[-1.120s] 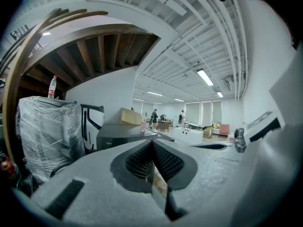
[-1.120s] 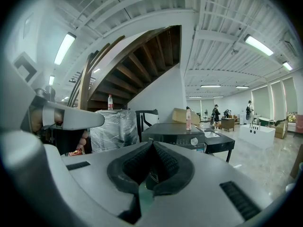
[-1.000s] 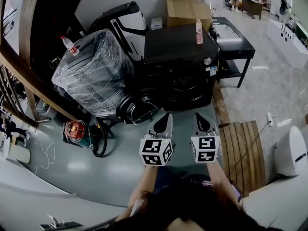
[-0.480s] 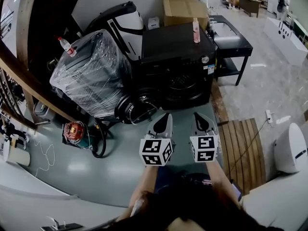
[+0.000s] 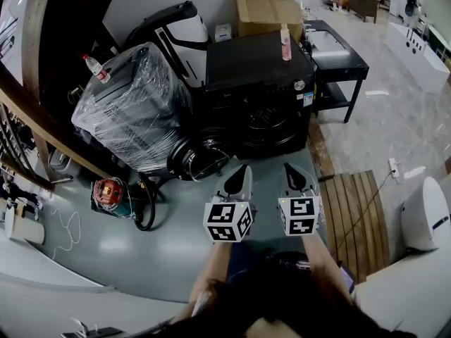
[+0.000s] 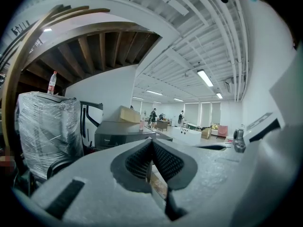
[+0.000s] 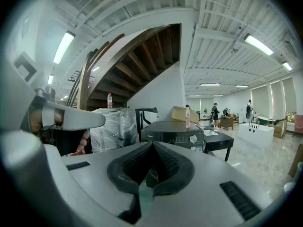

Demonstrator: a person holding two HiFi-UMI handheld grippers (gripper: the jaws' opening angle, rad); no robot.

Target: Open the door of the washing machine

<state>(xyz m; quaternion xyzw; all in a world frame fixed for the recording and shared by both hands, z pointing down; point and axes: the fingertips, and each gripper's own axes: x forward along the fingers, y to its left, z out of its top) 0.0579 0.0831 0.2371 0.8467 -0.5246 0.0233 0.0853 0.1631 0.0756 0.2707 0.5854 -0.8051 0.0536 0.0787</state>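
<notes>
The black washing machine [image 5: 257, 65] stands ahead of me on the grey floor. Its round door [image 5: 201, 158] appears swung out to the left, and the drum opening [image 5: 271, 122] shows dark in the front. Both grippers hover side by side short of the machine, touching nothing. My left gripper [image 5: 245, 169] is shut with nothing between its pads [image 6: 137, 160]. My right gripper [image 5: 290, 167] is shut and empty too. The left gripper view shows the machine [image 6: 124, 134] beyond the left gripper [image 6: 151, 141]; the right gripper view shows it [image 7: 173, 132] beyond the right gripper [image 7: 152, 144].
A plastic-wrapped appliance [image 5: 134, 104] with a bottle [image 5: 97, 65] on top stands left of the washer. A pink bottle [image 5: 285, 42] and a cardboard box [image 5: 266, 9] sit on and behind it. A black table [image 5: 338, 55] is at the right, a slatted board [image 5: 356, 210] nearer.
</notes>
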